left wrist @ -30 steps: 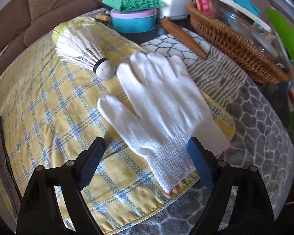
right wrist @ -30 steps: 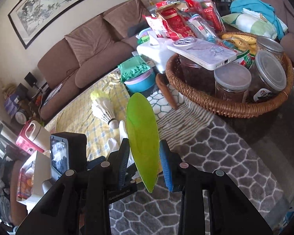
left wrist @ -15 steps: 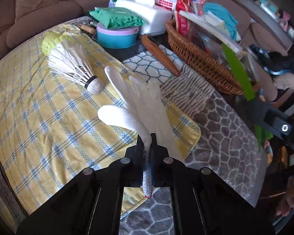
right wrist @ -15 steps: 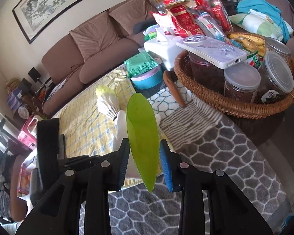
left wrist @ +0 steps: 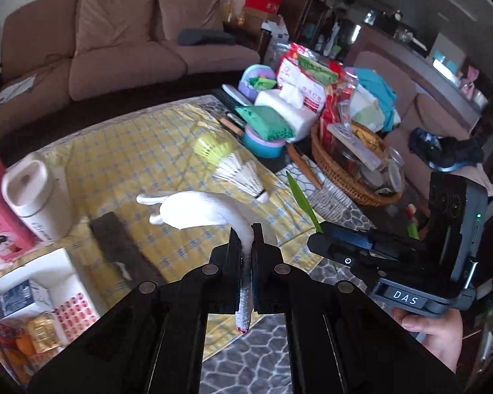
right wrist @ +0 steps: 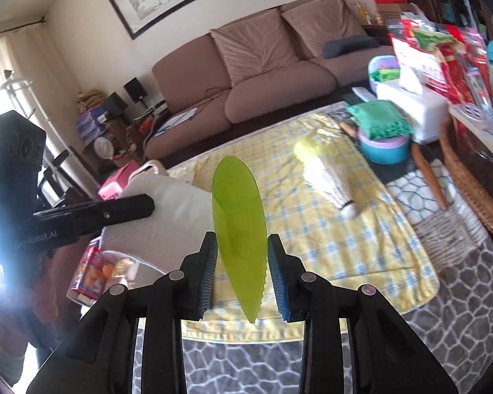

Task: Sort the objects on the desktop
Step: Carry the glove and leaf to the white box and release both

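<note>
White knitted fabric is pinched at the cuff between the pressed-together fingers of the left gripper (left wrist: 246,243), and the glove (left wrist: 207,210) is held above the yellow checked cloth (left wrist: 141,151), its fingers drooping forward. The glove is judged light, soft and floppy, so the cuff hold seems best kept. A green plastic blade (right wrist: 238,229) is clamped upright by the right gripper (right wrist: 241,272); it is judged stiff and light. Beyond, a shuttlecock (left wrist: 243,174) lies on the cloth, with bare cloth around it. Farther right, room is bounded by a crowded wicker basket (left wrist: 341,177).
</note>
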`<control>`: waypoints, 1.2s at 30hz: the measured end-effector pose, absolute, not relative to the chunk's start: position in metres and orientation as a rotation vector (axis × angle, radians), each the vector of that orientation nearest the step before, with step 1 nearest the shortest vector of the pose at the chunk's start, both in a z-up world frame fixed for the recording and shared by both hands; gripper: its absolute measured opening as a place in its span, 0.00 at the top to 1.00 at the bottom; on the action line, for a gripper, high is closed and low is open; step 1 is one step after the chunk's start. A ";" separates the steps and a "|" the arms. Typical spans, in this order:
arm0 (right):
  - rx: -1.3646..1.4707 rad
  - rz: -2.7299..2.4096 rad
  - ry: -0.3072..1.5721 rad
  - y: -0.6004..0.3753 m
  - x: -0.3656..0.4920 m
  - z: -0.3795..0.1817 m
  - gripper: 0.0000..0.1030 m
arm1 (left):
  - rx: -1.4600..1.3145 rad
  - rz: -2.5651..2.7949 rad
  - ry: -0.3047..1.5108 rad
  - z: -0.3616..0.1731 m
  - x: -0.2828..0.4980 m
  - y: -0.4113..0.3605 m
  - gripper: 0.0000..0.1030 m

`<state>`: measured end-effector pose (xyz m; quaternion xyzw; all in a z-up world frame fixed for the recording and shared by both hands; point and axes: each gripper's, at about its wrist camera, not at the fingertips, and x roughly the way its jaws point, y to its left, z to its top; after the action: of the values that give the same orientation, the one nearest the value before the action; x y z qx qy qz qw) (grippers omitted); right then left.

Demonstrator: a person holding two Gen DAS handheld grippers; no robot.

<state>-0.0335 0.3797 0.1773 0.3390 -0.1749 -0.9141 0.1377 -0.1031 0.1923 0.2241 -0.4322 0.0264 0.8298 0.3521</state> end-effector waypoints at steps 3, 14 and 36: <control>1.006 -2.554 -0.414 0.316 -0.050 0.179 0.70 | -1.132 2.234 0.050 0.237 -0.106 0.120 0.96; 1.176 -2.233 -0.055 0.087 -0.093 0.154 0.70 | -1.201 2.431 -0.188 0.226 -0.102 -0.113 0.96; 1.321 -2.311 -0.086 0.050 -0.114 0.108 0.46 | -1.186 2.367 -0.357 0.199 -0.091 -0.184 0.95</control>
<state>-0.1141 0.0502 0.1084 0.4818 -0.0313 -0.8431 0.2370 -0.0910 -0.1841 0.1989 -0.4317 -0.1299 0.8617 0.2328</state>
